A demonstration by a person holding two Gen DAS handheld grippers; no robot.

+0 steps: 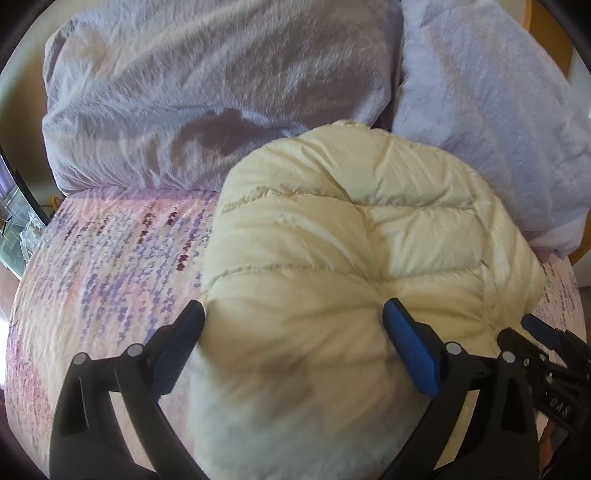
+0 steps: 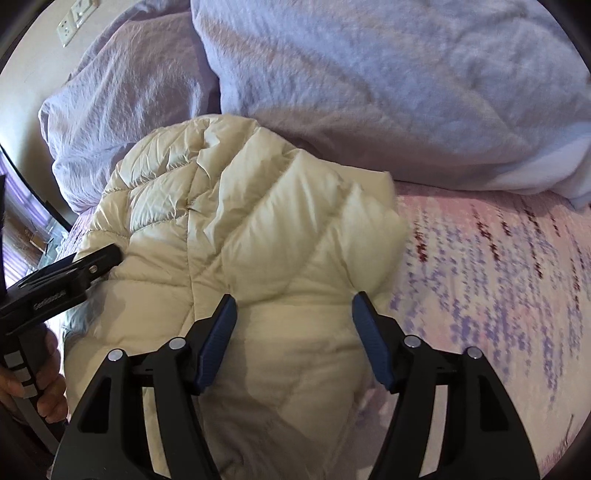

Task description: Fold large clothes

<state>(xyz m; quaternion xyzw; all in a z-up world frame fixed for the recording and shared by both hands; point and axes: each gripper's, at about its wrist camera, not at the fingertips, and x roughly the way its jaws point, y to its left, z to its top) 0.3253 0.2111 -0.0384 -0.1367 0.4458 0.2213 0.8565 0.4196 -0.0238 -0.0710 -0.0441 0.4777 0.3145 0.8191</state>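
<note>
On the floral bedspread (image 1: 110, 258), both grippers' fingers (image 1: 410, 347) (image 2: 218, 332) straddle the cream puffer jacket (image 1: 332, 240), spread apart.

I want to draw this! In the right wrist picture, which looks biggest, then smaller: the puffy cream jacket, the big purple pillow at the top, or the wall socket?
1. Purple pillow and puffy cream jacket: both fill much of the picture, and the jacket is nearer the camera, so I won't rank them.
2. Wall socket: clearly smallest.
</note>
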